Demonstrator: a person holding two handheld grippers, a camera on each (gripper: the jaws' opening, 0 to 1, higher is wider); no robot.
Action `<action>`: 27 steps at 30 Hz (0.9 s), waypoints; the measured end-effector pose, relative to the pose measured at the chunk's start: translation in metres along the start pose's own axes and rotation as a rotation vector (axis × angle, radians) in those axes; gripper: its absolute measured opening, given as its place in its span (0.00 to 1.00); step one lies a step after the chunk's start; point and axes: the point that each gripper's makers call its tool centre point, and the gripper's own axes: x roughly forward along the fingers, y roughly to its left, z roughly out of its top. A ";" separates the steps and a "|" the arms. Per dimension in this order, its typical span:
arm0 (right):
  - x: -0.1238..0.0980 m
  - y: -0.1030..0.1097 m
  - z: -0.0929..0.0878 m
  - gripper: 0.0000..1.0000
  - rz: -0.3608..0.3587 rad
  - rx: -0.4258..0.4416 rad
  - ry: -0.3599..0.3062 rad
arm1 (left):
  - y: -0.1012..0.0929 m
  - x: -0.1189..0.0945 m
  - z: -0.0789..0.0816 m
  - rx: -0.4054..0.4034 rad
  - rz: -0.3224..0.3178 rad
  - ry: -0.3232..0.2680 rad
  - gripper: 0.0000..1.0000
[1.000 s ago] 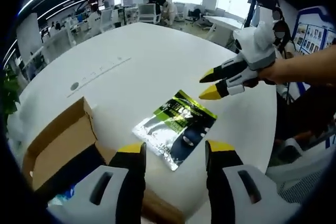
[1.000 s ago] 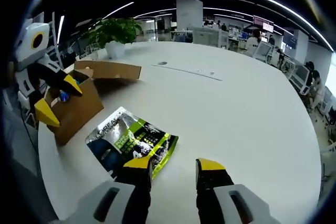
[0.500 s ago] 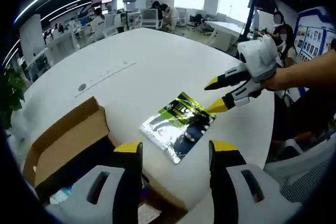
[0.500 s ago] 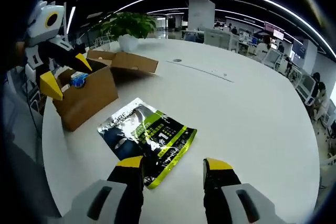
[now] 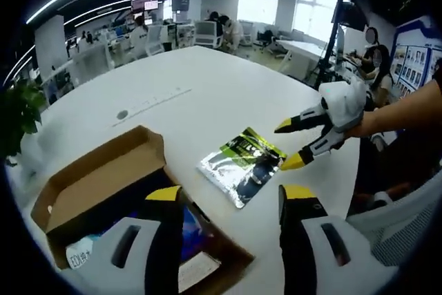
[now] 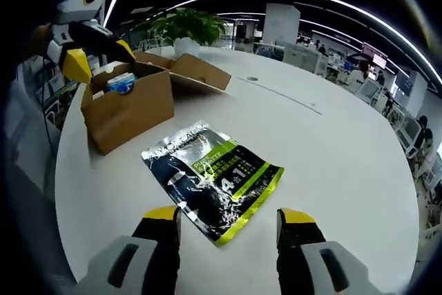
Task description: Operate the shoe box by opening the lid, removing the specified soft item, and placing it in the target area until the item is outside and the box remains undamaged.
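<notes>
Both tools, left tool [image 5: 224, 198] and right tool [image 6: 229, 215], spread (holding nothing) near pouch [image 6: 213, 179].

Shoe box [image 6: 128, 112]: brown cardboard, lid flap [image 6: 200, 72] open and folded back, upright on white table, printed items inside. Soft item: flat glossy pouch [image 6: 213, 178], black, silver and lime green, lying flat on the table just beside the box, outside it.

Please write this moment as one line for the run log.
box: lid open, items inside | pouch: flat on table, outside box | left gripper: open, above box | right gripper: open, empty, near pouch
</notes>
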 end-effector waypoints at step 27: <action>0.024 0.002 -0.003 0.57 0.006 0.076 -0.008 | 0.054 -0.056 -0.019 -0.047 0.091 -0.059 0.62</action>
